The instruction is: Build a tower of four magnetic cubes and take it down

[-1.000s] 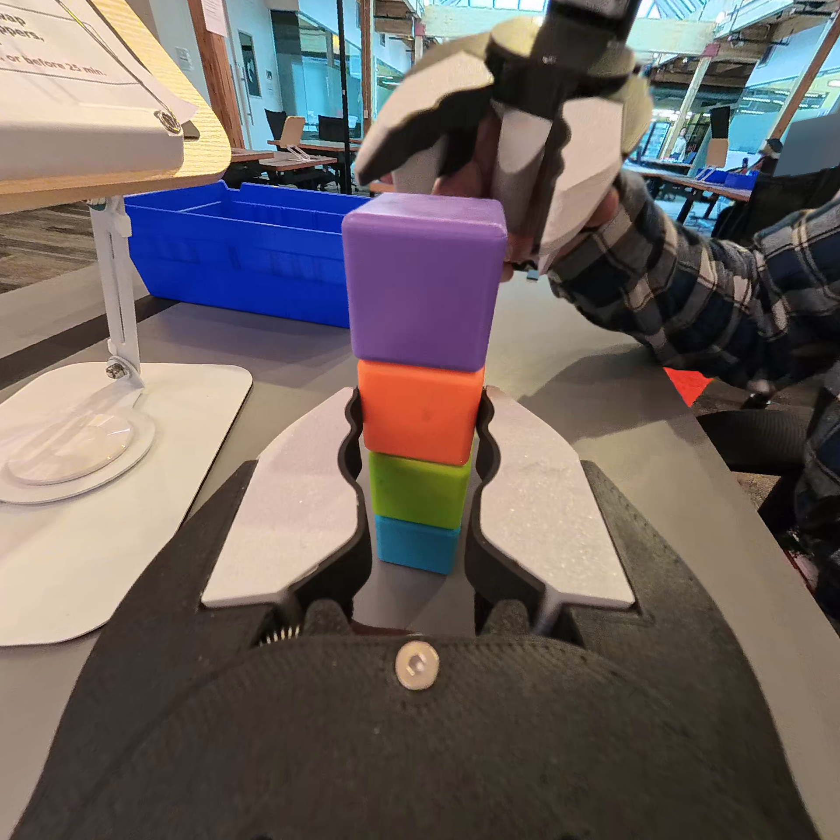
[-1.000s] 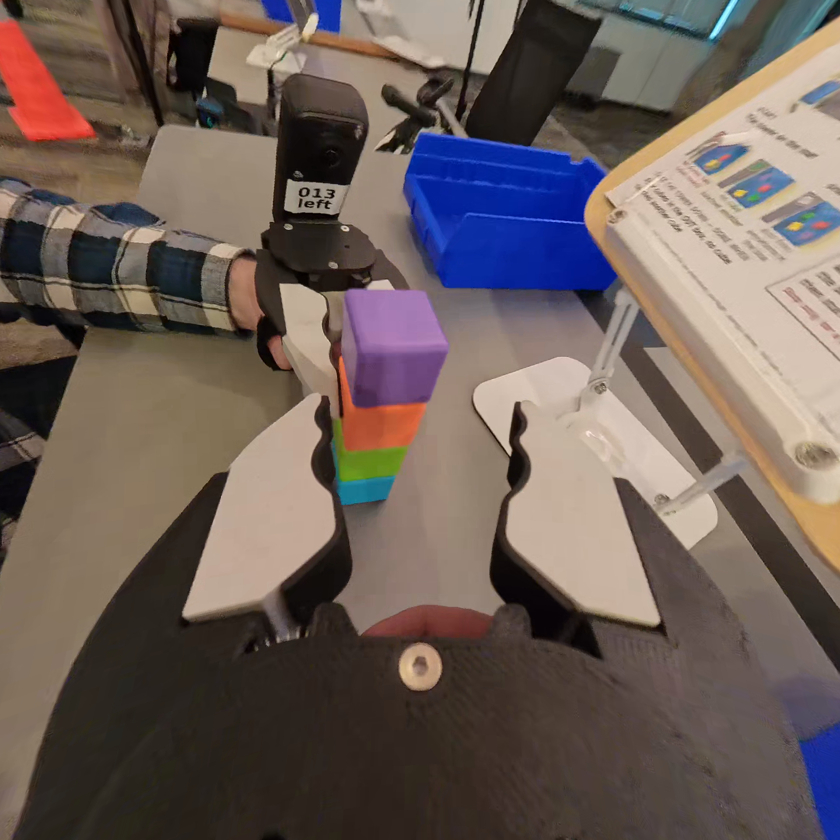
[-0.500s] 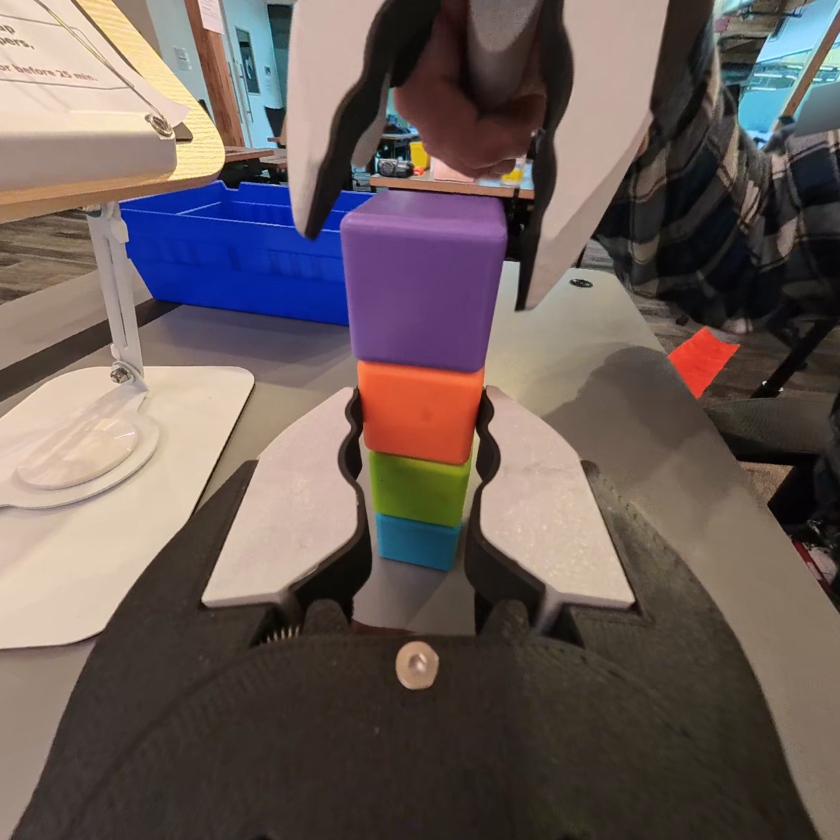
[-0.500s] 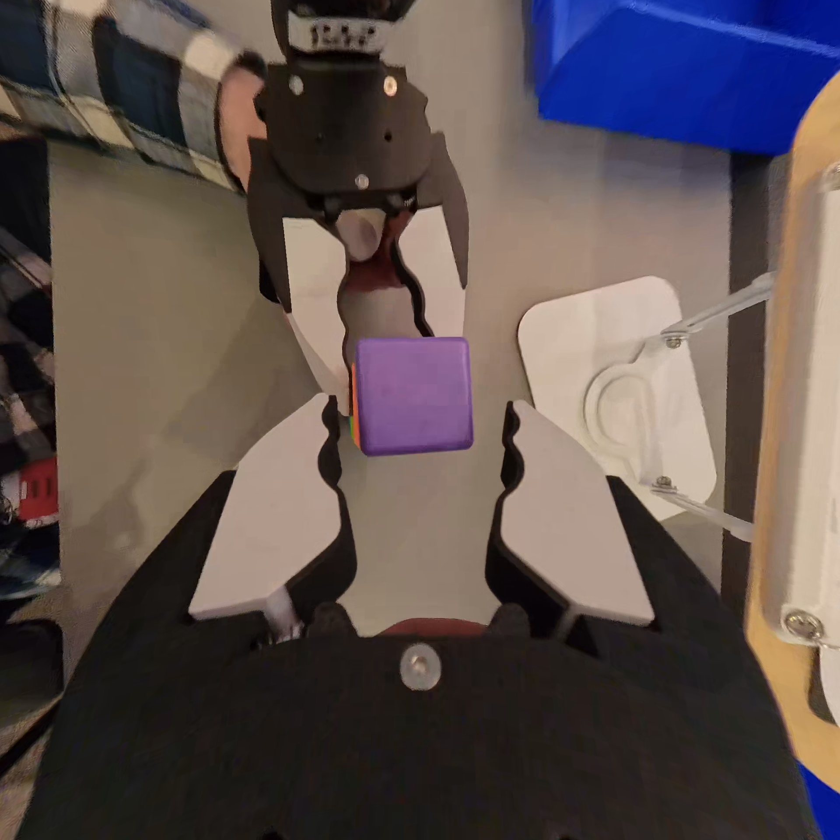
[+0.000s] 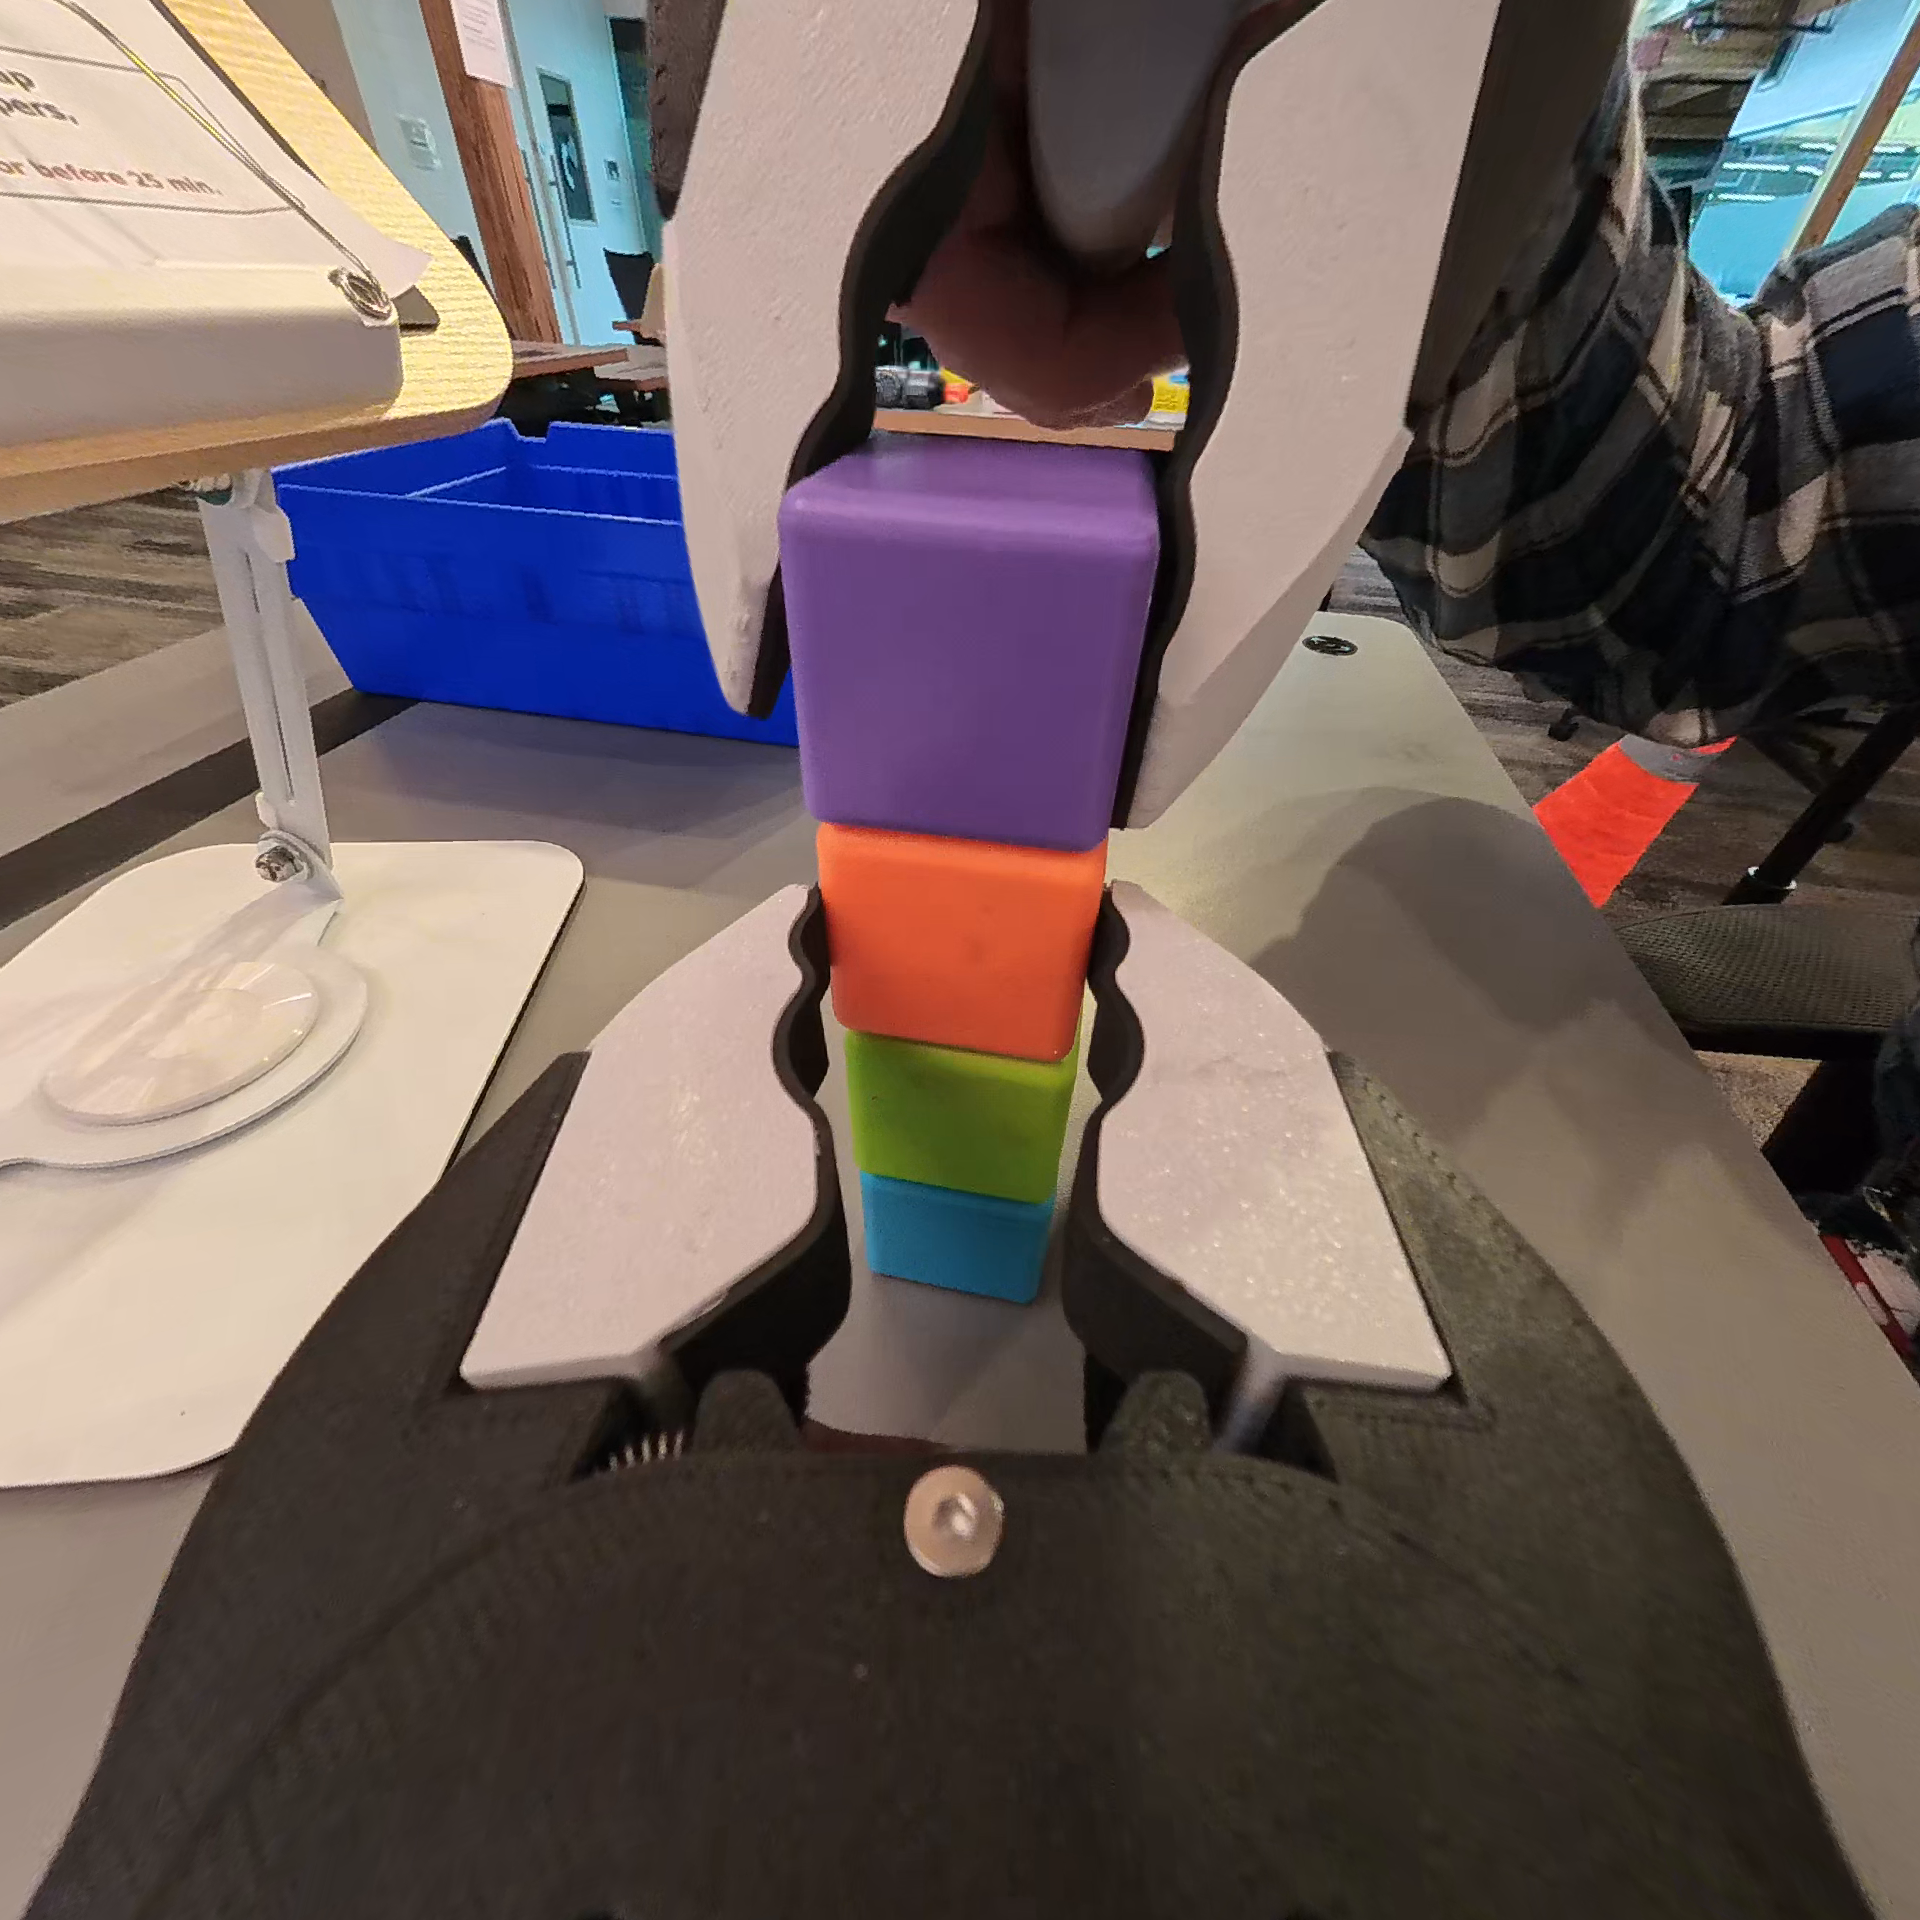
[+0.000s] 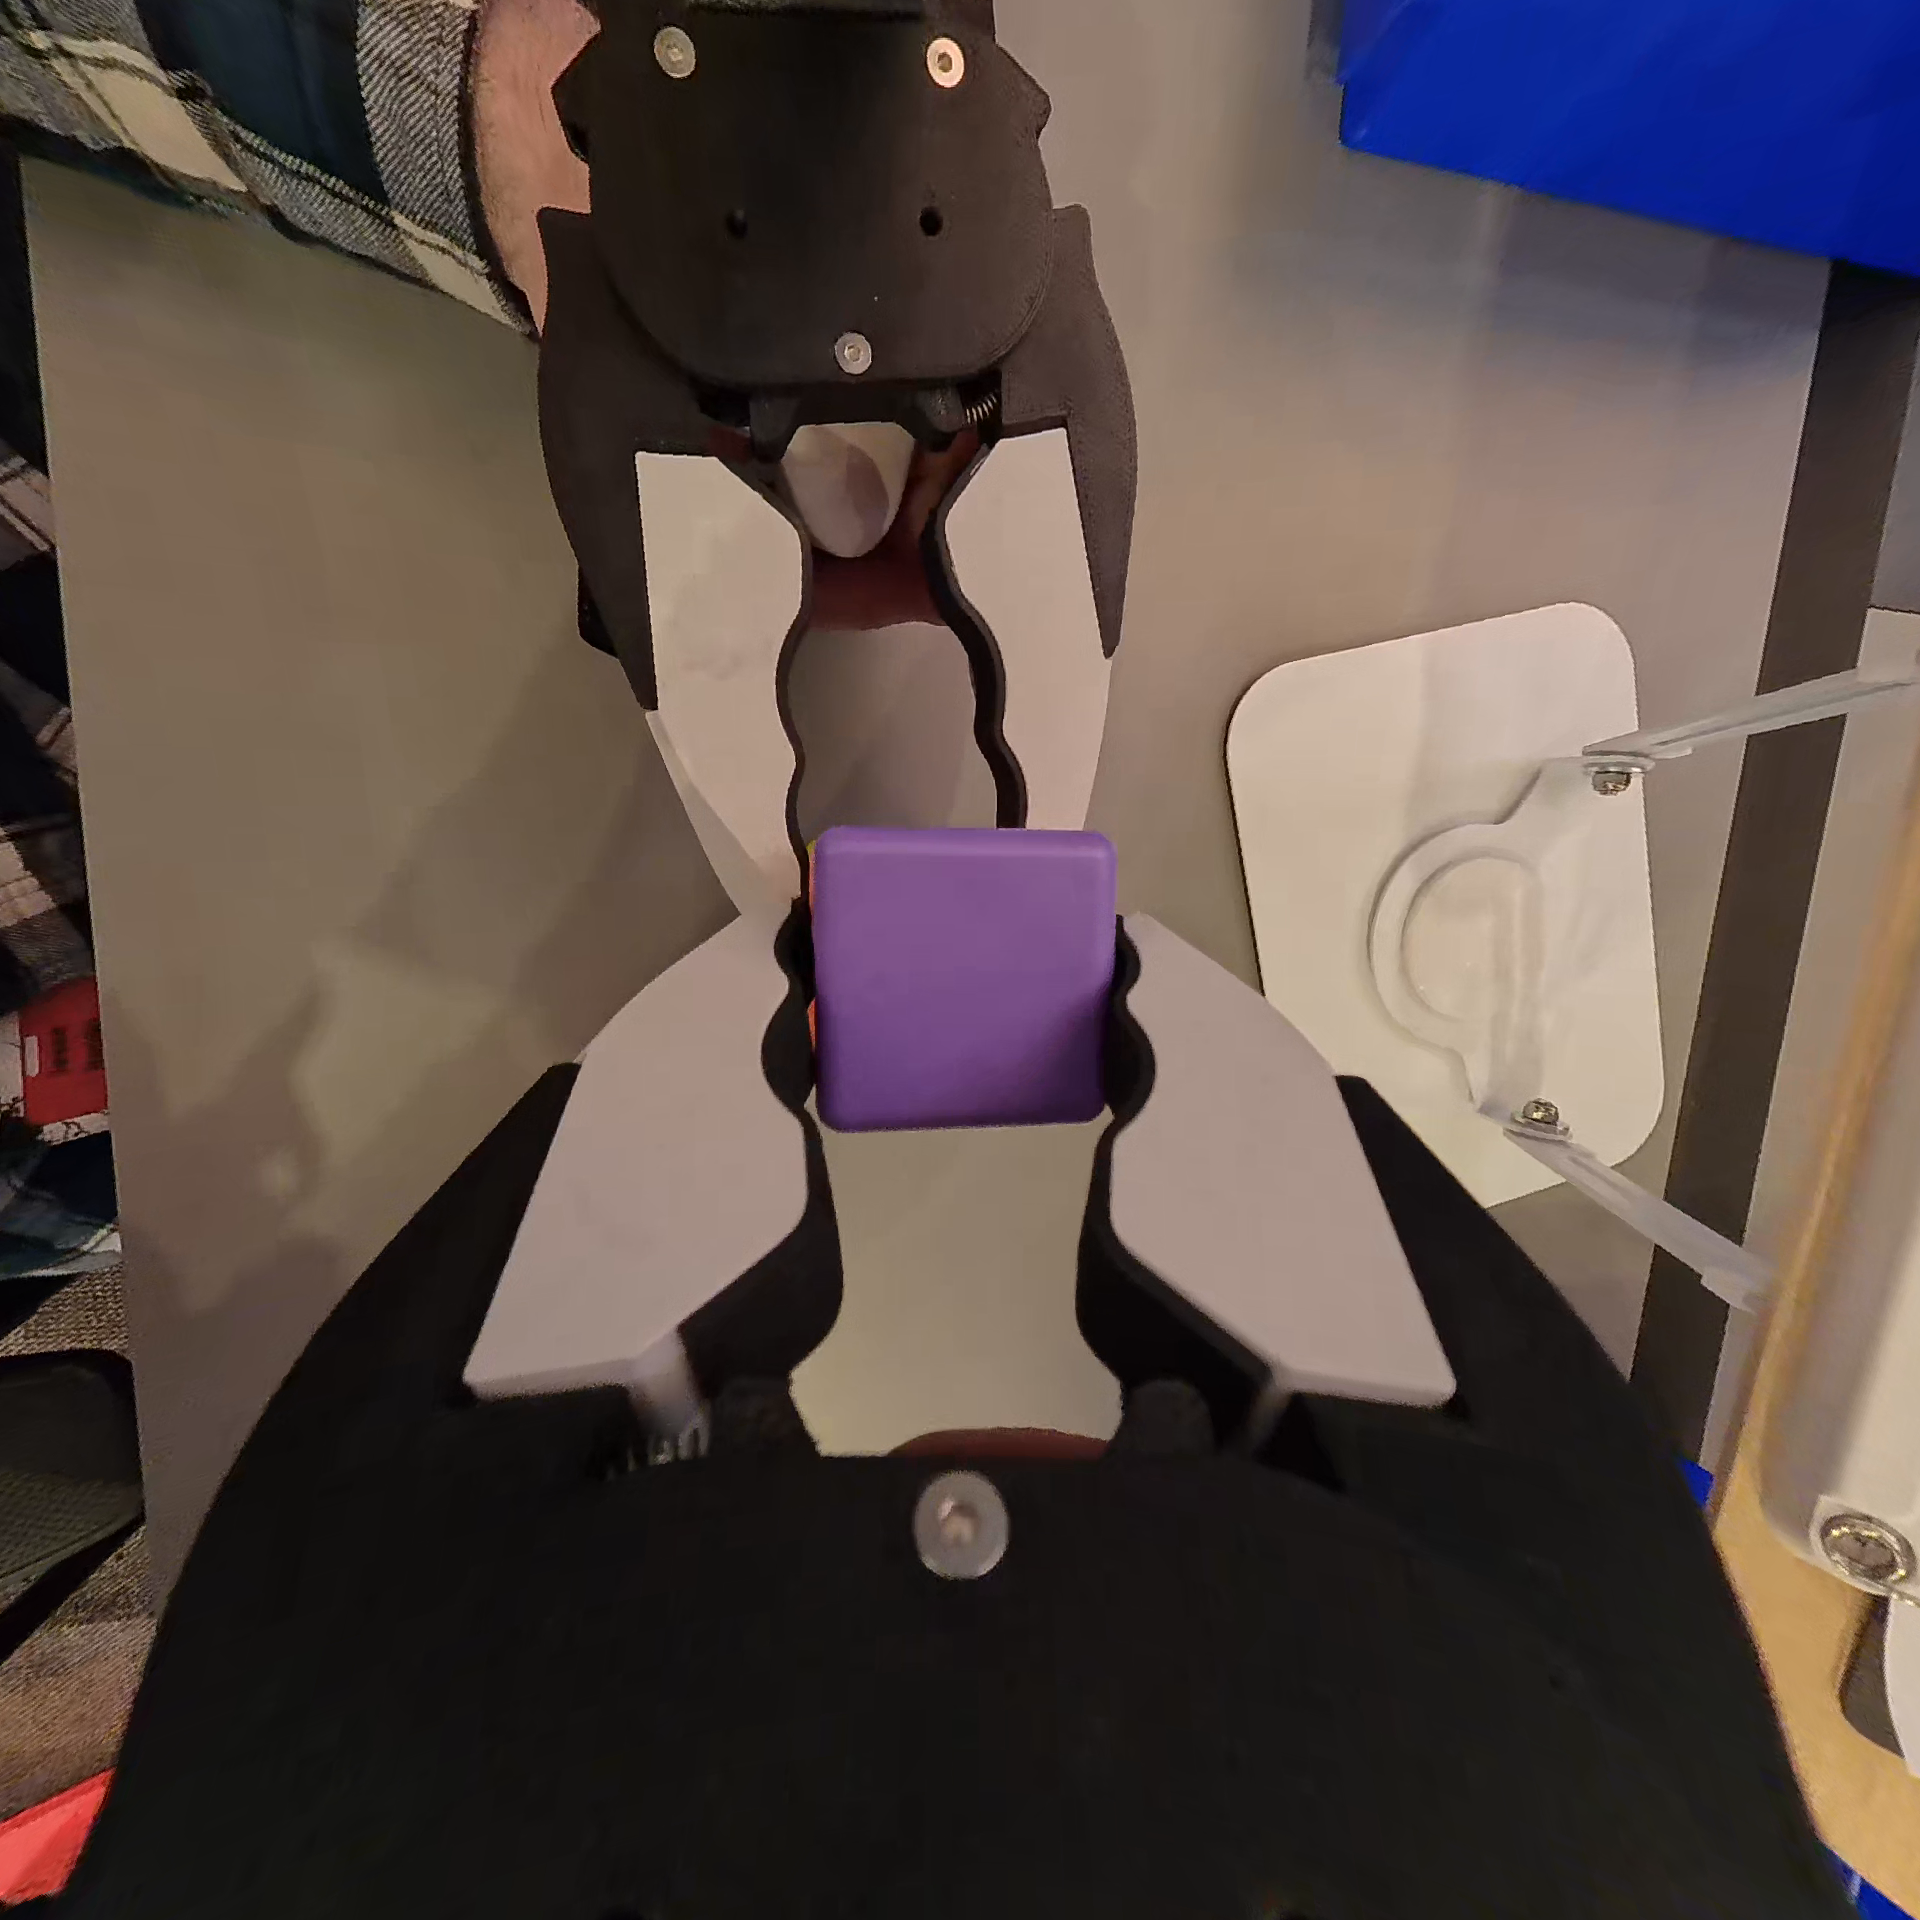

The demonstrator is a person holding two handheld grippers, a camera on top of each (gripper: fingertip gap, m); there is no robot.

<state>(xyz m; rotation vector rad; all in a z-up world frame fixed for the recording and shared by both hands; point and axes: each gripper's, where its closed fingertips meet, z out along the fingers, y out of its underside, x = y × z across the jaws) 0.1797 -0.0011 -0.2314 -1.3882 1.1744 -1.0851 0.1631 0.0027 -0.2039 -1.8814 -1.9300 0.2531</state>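
A tower of four cubes stands on the grey table [image 5: 1351, 987]: purple cube [image 5: 966, 655] on top, then orange cube [image 5: 961, 940], green cube [image 5: 961, 1112] and blue cube [image 5: 956, 1236] at the bottom. My left gripper [image 5: 961, 914] is shut on the orange cube from the side. My right gripper [image 6: 961, 935] comes straight down from above and is shut on the purple cube [image 6: 961, 987], its pads touching both sides. It also shows in the left wrist view [image 5: 945, 748]. From above, the purple cube hides the lower cubes and the tips of the left gripper [image 6: 904, 800].
A blue bin [image 5: 499, 592] stands behind the tower at the left. A white stand base [image 5: 260, 1039] lies left of the tower and carries a tilted wooden board [image 5: 436, 343] with a white sheet. The table edge runs close at the right [image 5: 1558, 987]. A plaid sleeve [image 5: 1662, 468] is at the right.
My right gripper swung over the tower to point straight down, dropped around the purple cube and closed on it. The left gripper and the tower have not moved.
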